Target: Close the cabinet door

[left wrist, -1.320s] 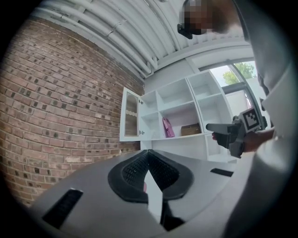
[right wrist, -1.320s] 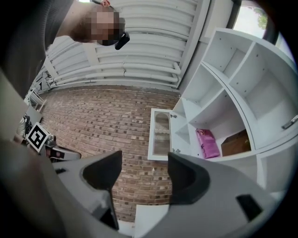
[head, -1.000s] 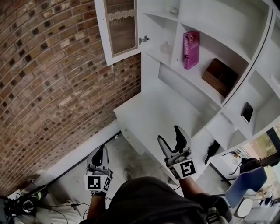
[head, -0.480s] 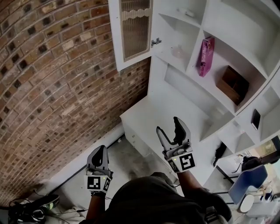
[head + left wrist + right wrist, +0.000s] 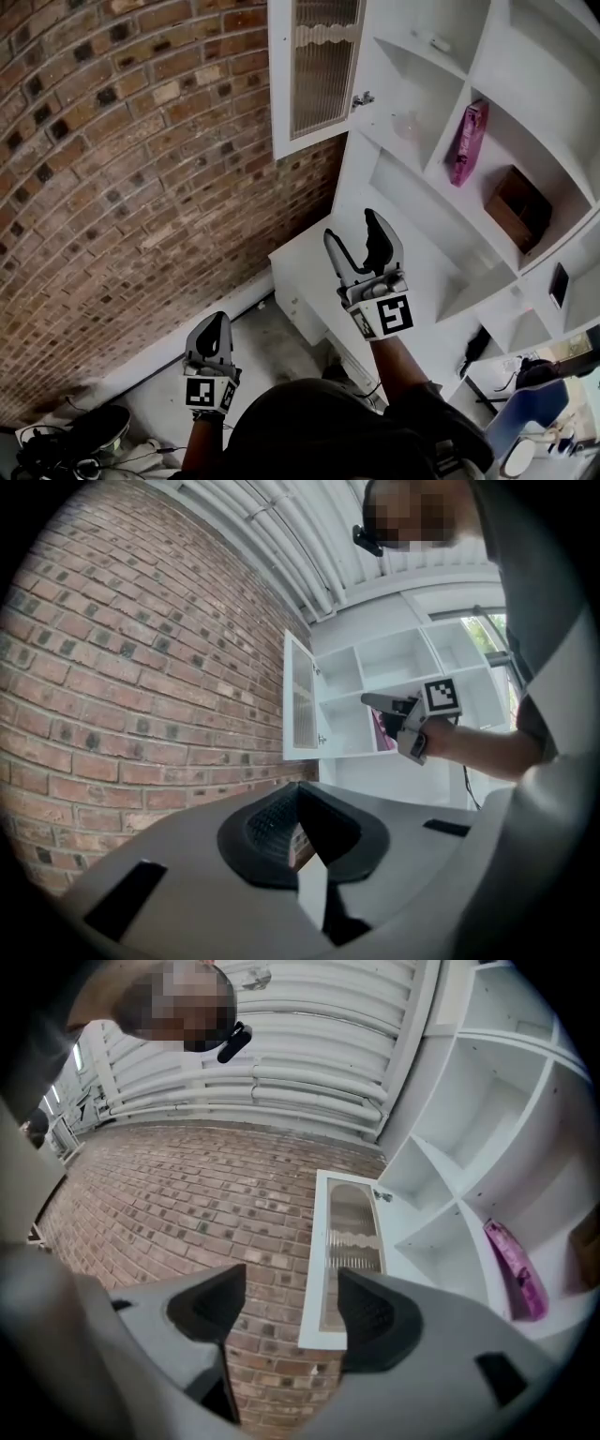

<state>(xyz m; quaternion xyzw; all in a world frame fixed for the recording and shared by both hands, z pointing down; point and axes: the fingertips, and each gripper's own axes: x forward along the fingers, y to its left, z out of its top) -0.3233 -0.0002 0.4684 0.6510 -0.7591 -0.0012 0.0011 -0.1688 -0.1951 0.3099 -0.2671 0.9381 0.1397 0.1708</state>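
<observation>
The white cabinet door point(image 5: 319, 66) with a ribbed glass panel stands swung open against the brick wall, its latch point(image 5: 361, 97) at the inner edge. My right gripper point(image 5: 361, 246) is open and empty, raised over the white counter, below the door and apart from it. In the right gripper view the door point(image 5: 347, 1251) shows just beyond the spread jaws of the right gripper point(image 5: 286, 1302). My left gripper point(image 5: 214, 339) hangs low near the floor, shut with nothing in it. The left gripper view shows the left gripper point(image 5: 305, 841), the door point(image 5: 300, 705) and the right gripper point(image 5: 398, 710) far off.
A curved brick wall point(image 5: 141, 187) fills the left. Open white shelves hold a pink box point(image 5: 467, 141) and a brown box point(image 5: 516, 206). A white counter point(image 5: 309, 267) juts out below. Cables and gear point(image 5: 66, 445) lie on the floor.
My right gripper has risen from over the counter's front edge toward the open door. The view has shifted so the door sits further right. The left gripper has stayed low.
</observation>
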